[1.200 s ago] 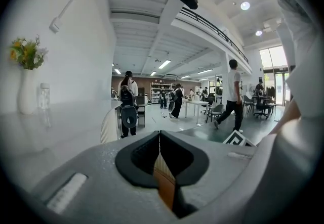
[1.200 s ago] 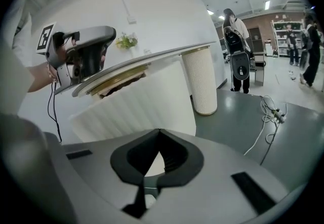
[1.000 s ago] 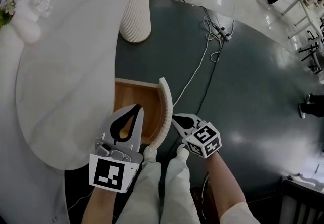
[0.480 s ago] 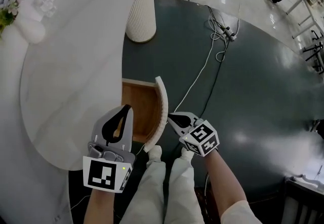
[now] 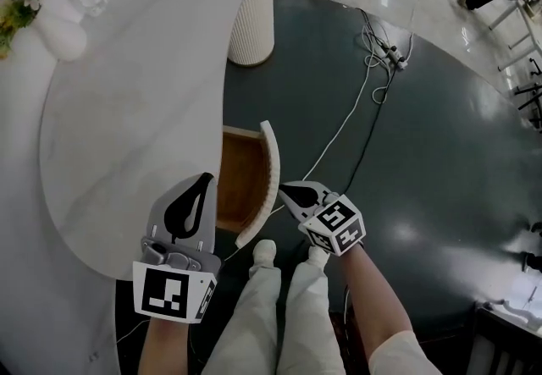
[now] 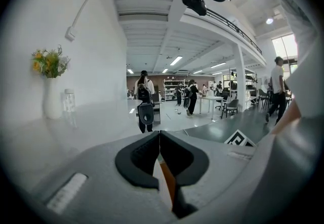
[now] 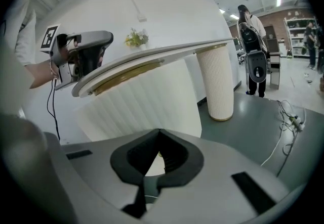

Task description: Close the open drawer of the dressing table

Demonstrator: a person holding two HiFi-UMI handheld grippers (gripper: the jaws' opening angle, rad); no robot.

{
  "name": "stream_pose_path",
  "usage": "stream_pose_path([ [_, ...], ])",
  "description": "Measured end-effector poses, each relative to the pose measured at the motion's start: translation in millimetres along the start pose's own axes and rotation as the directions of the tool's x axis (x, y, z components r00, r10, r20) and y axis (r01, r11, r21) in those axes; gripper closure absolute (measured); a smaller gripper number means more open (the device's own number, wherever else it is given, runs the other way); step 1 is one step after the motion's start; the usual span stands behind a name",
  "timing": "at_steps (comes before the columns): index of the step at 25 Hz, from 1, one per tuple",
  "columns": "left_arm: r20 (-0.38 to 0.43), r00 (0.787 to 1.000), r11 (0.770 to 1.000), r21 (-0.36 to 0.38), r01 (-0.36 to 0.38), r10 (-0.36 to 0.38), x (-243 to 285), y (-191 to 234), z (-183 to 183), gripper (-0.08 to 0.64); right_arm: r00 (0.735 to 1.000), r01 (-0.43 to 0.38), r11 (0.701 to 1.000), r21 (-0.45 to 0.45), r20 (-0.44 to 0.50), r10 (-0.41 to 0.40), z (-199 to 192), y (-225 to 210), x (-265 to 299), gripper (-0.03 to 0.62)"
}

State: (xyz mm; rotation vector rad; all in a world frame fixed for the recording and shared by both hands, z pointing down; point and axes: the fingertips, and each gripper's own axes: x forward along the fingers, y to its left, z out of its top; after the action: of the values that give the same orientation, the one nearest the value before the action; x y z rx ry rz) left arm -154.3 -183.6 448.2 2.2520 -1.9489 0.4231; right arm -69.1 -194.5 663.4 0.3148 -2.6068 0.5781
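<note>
We see both tongs nearest us, each with its jaws pressed together and nothing between them. The left tongs [image 5: 206, 180] hang over the bench [image 5: 127, 128] edge beside the drawer [image 5: 241, 183]. The right tongs [image 5: 284, 189] point at the drawer front [image 5: 271, 163], just beside it; we cannot confirm contact. The drawer stands open, projecting from under the white bench top. It has a bare wood interior and a curved, ribbed white front. Farther off, a fluted pedestal [image 5: 251, 26] supports the bench, and a vase [image 5: 59, 36] stands on top.

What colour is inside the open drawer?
The open wooden drawer is warm brown inside, with a white ribbed front; the head view shows it best.
</note>
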Motion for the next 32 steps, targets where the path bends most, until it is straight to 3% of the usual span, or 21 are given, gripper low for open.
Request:
stream_pose_path([
  [18,-0.077,0.990,0.992,0.037,-0.117,0.120,-10,52,-8,0.543,0.997,-0.065,0.998,0.001,0.037,0.065,18,19,37,0.592],
  [32,-0.096,0.984,0.988,-0.016,-0.153,0.151,-15,64,-12,0.543,0.992,-0.112,0.994,-0.015,0.061,0.113,26,30,54,0.591],
])
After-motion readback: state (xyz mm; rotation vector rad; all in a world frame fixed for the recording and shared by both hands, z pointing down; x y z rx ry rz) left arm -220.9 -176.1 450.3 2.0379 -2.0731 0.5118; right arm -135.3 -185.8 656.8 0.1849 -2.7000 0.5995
